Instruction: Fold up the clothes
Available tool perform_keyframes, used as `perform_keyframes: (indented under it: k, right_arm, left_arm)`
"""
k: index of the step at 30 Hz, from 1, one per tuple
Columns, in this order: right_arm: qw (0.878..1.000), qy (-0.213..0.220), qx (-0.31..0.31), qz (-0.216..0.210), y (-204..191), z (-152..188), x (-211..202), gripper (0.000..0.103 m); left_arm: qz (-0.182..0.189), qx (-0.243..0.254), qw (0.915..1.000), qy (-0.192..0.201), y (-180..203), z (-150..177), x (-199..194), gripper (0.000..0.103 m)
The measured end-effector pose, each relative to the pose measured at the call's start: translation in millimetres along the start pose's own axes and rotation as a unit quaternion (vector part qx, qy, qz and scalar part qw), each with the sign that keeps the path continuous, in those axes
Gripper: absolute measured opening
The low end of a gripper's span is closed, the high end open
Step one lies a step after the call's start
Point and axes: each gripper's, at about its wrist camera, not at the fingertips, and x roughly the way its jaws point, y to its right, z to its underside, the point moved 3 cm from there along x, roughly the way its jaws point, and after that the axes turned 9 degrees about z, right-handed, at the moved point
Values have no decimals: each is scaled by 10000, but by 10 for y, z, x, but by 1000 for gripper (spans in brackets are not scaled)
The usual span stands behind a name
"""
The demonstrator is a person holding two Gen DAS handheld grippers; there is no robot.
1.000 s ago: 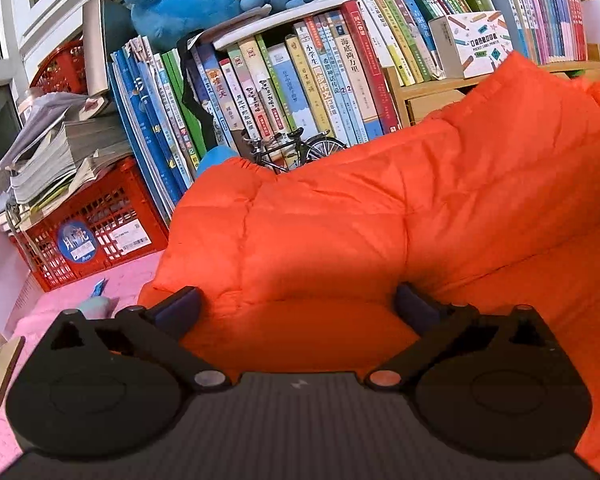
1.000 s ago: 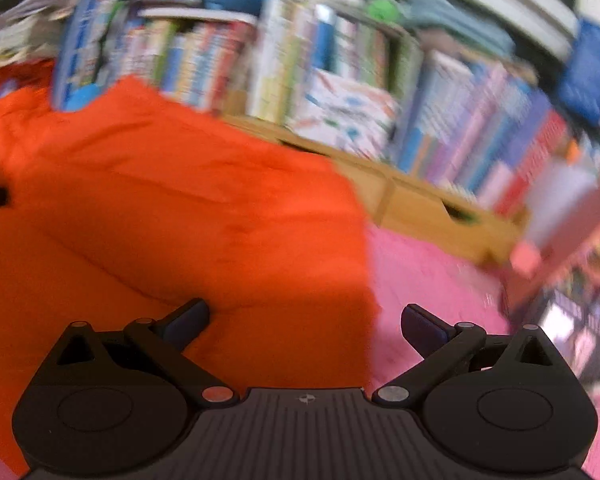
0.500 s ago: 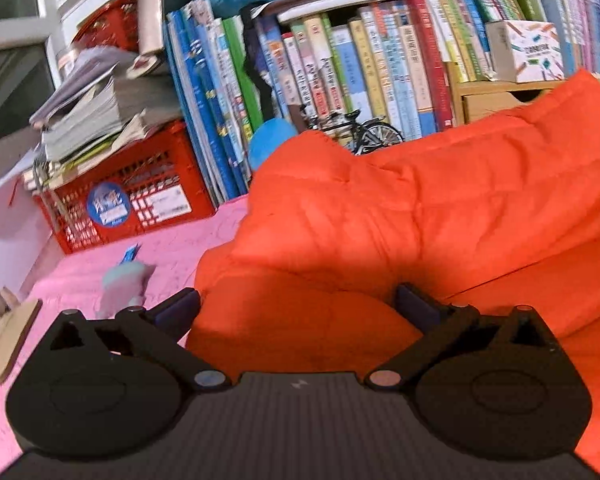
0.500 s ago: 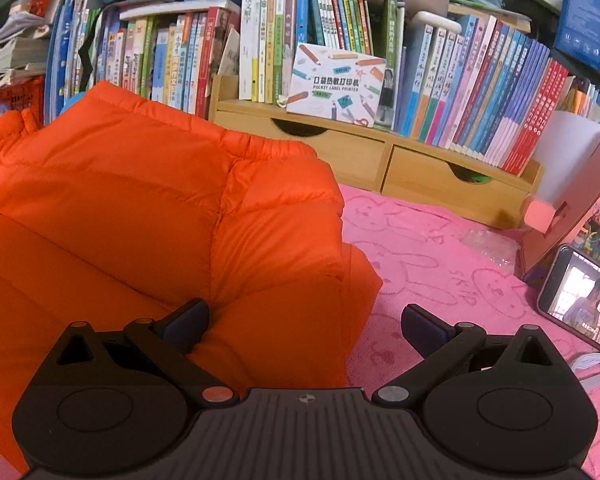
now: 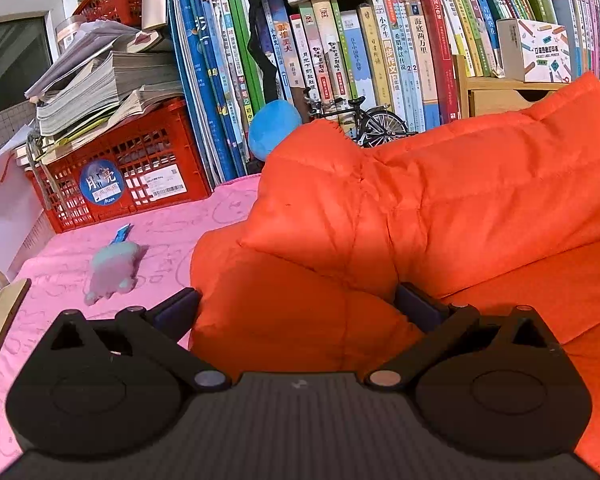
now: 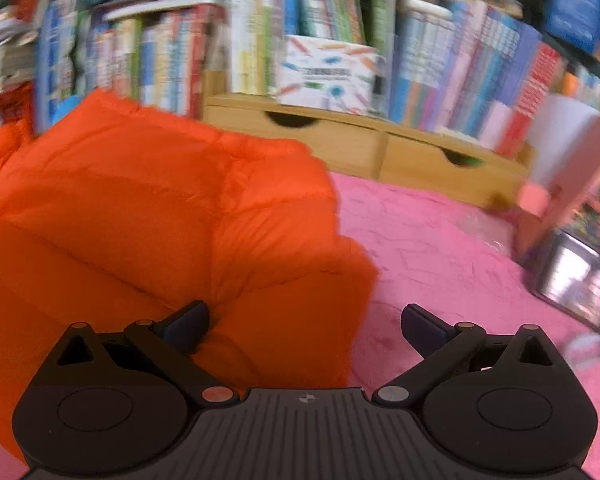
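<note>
The orange puffer jacket (image 5: 440, 208) lies on the pink cloth (image 5: 100, 240) before the bookshelf. The left gripper (image 5: 298, 304) and the right gripper (image 6: 304, 320) both gape wide, each straddling a near jacket corner, unclamped; the jacket's long axis runs between them.

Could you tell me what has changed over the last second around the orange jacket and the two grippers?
The left gripper has drawn back leftward, so more pink cloth and the small toy show beside the orange jacket. The right gripper keeps shifting; its view is blurred. Both stay open, gripping nothing, the jacket bulging between the fingers.
</note>
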Motion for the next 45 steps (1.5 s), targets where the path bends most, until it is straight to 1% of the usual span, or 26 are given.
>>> perform_keyframes:
  k: [1,2,3,4,6,8,9,12,14,15,17,18,20,22,23,28,30,34,37,39,41,42,44,45]
  right_arm:
    - [9992,180,107,337,16,-50,-111,102]
    - [9965,534,141,624,2,-112,-267,102]
    - [9926,956,96,748,-47,-183,-438,102]
    - [9898,1262,-13,656,-135,-247,-574,103]
    - [9842,1726,-333,216,-391,-367,-814,103]
    - [9746,2107,-745,-160,-746,-435,-937,103]
    - [9691,2253,-964,-281,-936,-459,-957,103]
    - [9568,2409,-1592,-329,-1477,-496,-851,103]
    - [9510,2349,-1991,-292,-1736,-464,-706,103]
    - [9475,2303,-2213,-180,-1834,-439,-607,103]
    - [9421,2233,-2500,33,-1925,-379,-408,103]
    - [9424,2188,-2529,78,-1915,-356,-325,103]
    - [9559,1939,-2206,-16,-1736,-380,-206,103]
    - [9635,1782,-1991,151,-1555,-408,-104,103]
    - [9645,1747,-1957,298,-1460,-417,-46,103]
    - [9738,1467,-1619,623,-981,-425,212,102]
    - [9758,1367,-1516,789,-824,-391,277,102]
    - [9833,1002,-1111,1031,-518,-288,440,102]
    - [9885,751,-904,951,-418,-270,531,102]
    - [9890,692,-941,904,-426,-259,561,102]
    - [9896,637,-946,874,-428,-245,585,102]
    - [9900,613,-941,857,-427,-239,592,102]
    - [9913,550,-896,795,-415,-241,603,103]
    - [9919,517,-871,761,-407,-243,613,103]
  left_arm:
    - [-4,2,10000,0,1,0,2,103]
    - [-7,4,10000,0,3,-1,3,103]
    - [-8,3,10000,-2,4,-1,6,103]
    - [-9,3,10000,-5,6,-1,9,103]
    - [-3,-8,10000,-7,4,0,12,103]
    - [11,-28,10000,-7,-2,2,11,103]
    - [17,-37,10000,-8,-5,4,11,103]
    - [7,-29,10000,-5,-4,2,10,103]
    - [12,-40,10000,-5,-8,1,10,103]
    - [17,-47,10000,-6,-11,0,9,103]
    - [25,-44,10000,3,-10,-2,6,103]
    - [30,-42,10000,8,-10,-3,4,103]
    - [41,-33,10000,12,-6,-3,6,103]
    - [64,-41,10000,15,-7,-3,6,103]
    - [76,-45,10000,16,-8,-3,6,103]
    - [113,-22,9999,21,7,1,7,103]
    - [121,-19,9999,21,4,5,8,103]
    - [84,65,9999,39,25,9,5,103]
    - [19,112,9999,70,41,8,-5,103]
    - [-20,88,9999,103,40,3,-18,103]
    - [-170,99,9996,216,58,-24,-93,103]
    - [-255,182,9991,294,100,-74,-166,97]
    - [-407,339,9975,457,186,-177,-315,93]
    - [-279,311,9971,640,243,-273,-422,93]
